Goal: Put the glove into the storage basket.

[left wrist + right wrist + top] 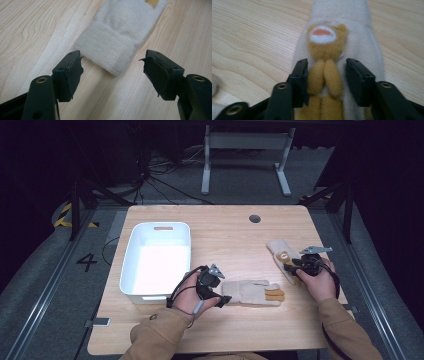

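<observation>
Two cream knitted gloves with tan bear trim lie on the wooden table point(225, 230). The near glove point(252, 292) lies flat at front centre, cuff toward my left gripper point(225, 300). In the left gripper view that cuff point(112, 50) sits just ahead of the left gripper point(113, 72), whose jaws stand wide apart and touch nothing. The second glove point(280, 252) lies at the right. My right gripper point(294, 266) is down on it. In the right gripper view the right gripper point(327, 75) straddles the tan bear paws point(324, 77), below the bear face point(323, 37); a sliver of cream shows beside one pad.
A white plastic bin point(159, 227) stands on the left part of the table, beside the left hand. A round hole point(255, 218) sits near the table's far edge. Beyond the table are a grey table frame point(245, 160) and floor cables.
</observation>
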